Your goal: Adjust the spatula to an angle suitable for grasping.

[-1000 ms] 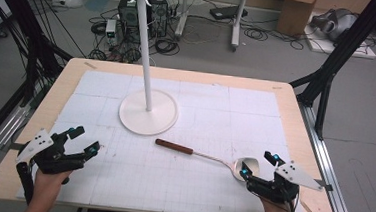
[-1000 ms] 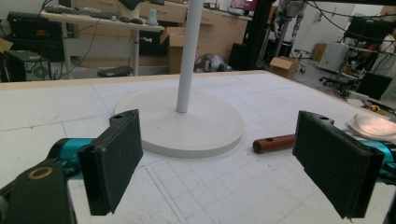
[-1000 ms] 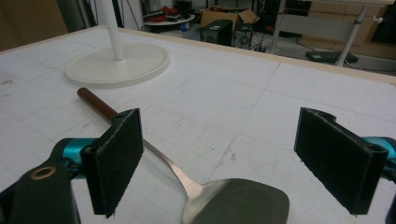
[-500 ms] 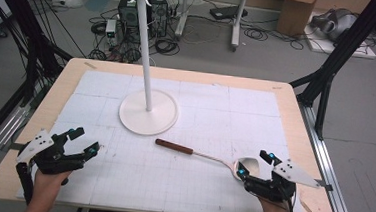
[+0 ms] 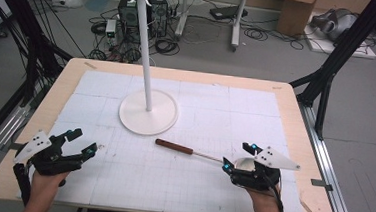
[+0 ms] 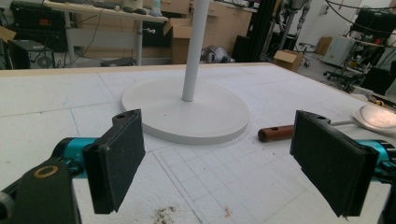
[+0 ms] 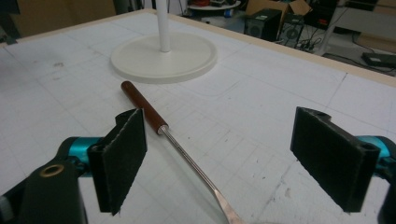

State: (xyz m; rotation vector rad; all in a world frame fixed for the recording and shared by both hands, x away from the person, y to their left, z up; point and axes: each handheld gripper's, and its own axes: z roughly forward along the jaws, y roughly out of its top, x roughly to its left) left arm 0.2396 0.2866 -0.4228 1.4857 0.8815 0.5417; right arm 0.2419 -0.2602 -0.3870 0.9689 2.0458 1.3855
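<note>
From above, my left claw [image 5: 75, 146] and right claw [image 5: 239, 158] rest spread on the bench [image 5: 285, 113], the ladle [image 5: 200, 156] untouched. Left claw view: white stand [image 6: 187, 109] ahead. Right claw view: ladle handle between my jaws, nothing gripped yet.

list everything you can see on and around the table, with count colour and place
stand: 1, white, round base and tall pole with hooks on top, mid-table toward the far side
ladle: 1, reddish-brown handle, thin metal shaft, pale bowl, lying flat on the mat near the front, bowl end by the right gripper
mat: 1, white with a grid, covering most of the tabletop
table: 1, light wood edge around the mat
cardboard boxes: at least one, brown, on the floor beyond the table
cables: many, black, on the floor beyond the table
left gripper: 1, black with teal tips, front left, open, holding nothing
right gripper: 1, black with teal tips, front right, open around the ladle's bowl end
</note>
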